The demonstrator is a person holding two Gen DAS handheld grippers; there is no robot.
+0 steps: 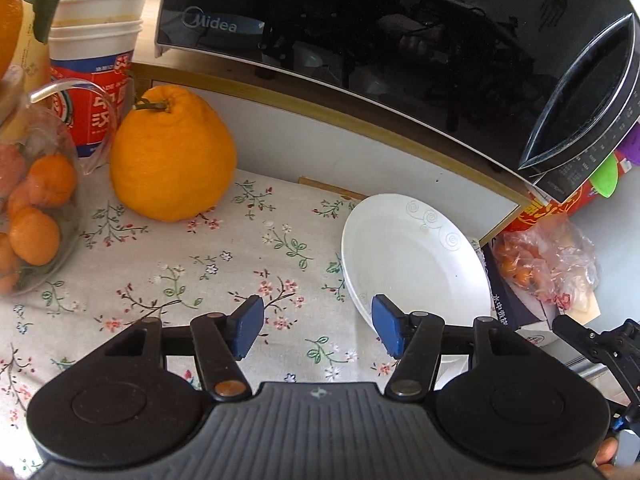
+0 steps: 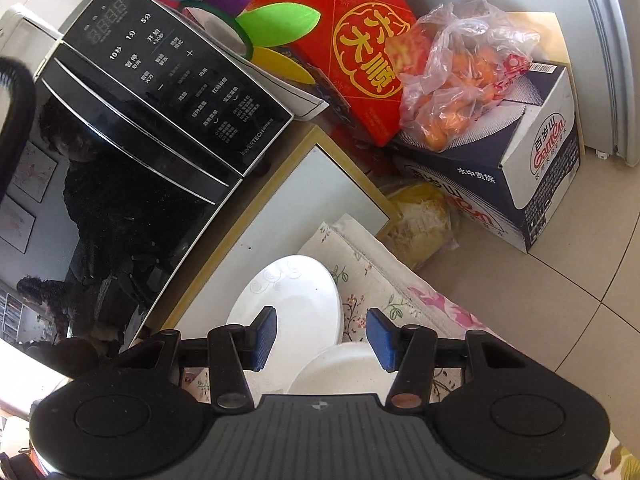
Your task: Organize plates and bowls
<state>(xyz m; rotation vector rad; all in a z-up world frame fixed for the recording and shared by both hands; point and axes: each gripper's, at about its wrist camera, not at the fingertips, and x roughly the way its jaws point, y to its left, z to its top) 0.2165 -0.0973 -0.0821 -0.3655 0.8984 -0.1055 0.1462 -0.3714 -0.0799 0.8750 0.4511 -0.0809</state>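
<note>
**Both hand-held grippers empty over the plate at the table's corner**

Blue pads of the left hand-held gripper [image 1: 318, 330] stand apart with only flowered cloth between them; its right-side pad overlaps the near rim of the white plate [image 1: 412, 256] in the view, though whether it touches I cannot tell. The right hand-held gripper [image 2: 322, 338] is likewise parted and holds nothing, hovering above the same plate [image 2: 292, 300] and a second white dish [image 2: 340, 364] that sits closer to it, partly hidden by the gripper body.

The plate lies flat on the table [image 1: 168, 280], close to the corner where the cloth ends, under the overhanging microwave [image 1: 360, 24]. A big orange citrus fruit [image 1: 172, 152], a bag of mandarins [image 1: 36, 216] and stacked paper bowls [image 1: 100, 12] stand well to its left.

Risks, as I judge them: the plate sits near the table edge with tiled floor [image 2: 560, 300] below, so a nudge from a pad instead of a clean pinch on the rim could push it off. Glazed rims are slippery; a shallow bite may let it tip. With two grippers converging on one spot, they could also knock each other.
</note>
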